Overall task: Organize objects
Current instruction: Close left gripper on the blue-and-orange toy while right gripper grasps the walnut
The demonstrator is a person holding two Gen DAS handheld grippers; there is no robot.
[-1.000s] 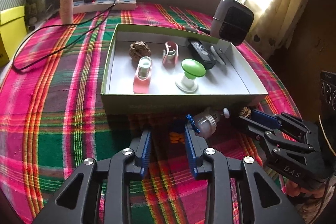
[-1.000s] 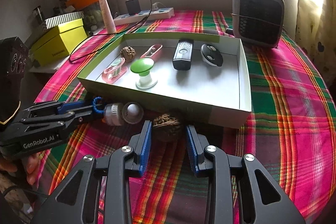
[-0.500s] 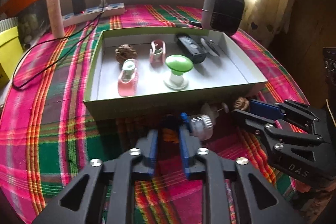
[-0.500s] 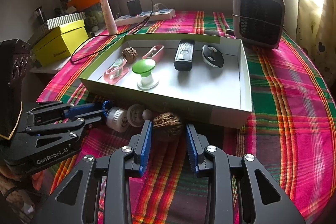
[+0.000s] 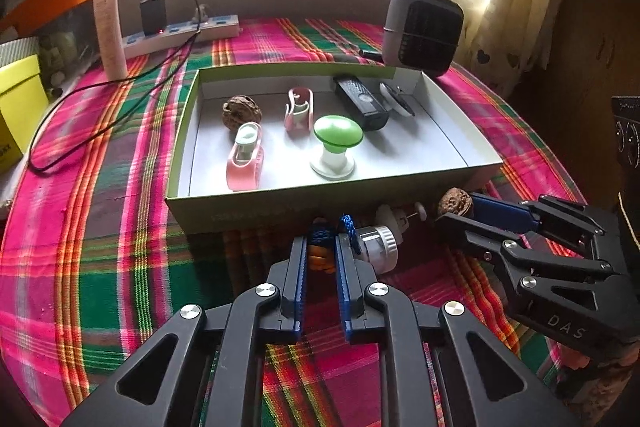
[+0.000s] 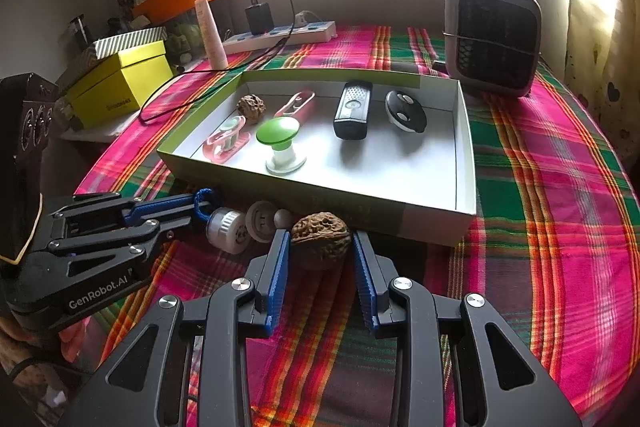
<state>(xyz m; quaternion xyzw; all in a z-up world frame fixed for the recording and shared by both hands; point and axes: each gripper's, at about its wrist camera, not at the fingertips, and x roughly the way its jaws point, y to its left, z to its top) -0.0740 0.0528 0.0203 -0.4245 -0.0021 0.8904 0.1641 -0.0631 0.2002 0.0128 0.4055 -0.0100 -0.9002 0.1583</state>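
The walnut point(image 6: 320, 239) sits on the cloth point(image 6: 560, 207) against the box point(image 6: 466, 155) front, pinched by the right gripper point(image 6: 318, 251). Beside it the left gripper point(image 5: 322, 253) is pressed onto the blue cord point(image 5: 323, 233) of a white knob point(image 5: 378, 247). Lift each straight up, clearing the box wall before moving in.

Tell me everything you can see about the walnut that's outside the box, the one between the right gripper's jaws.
The walnut is brown, with a deeply wrinkled, woody-looking shell and a seam running across it. It looks whole. It rests on the plaid tablecloth, just in front of the box near wall. The right gripper has its blue-padded jaws on either side; the left pad seems to touch it, the right may be just clear. A small white knobbed piece lies beside it.
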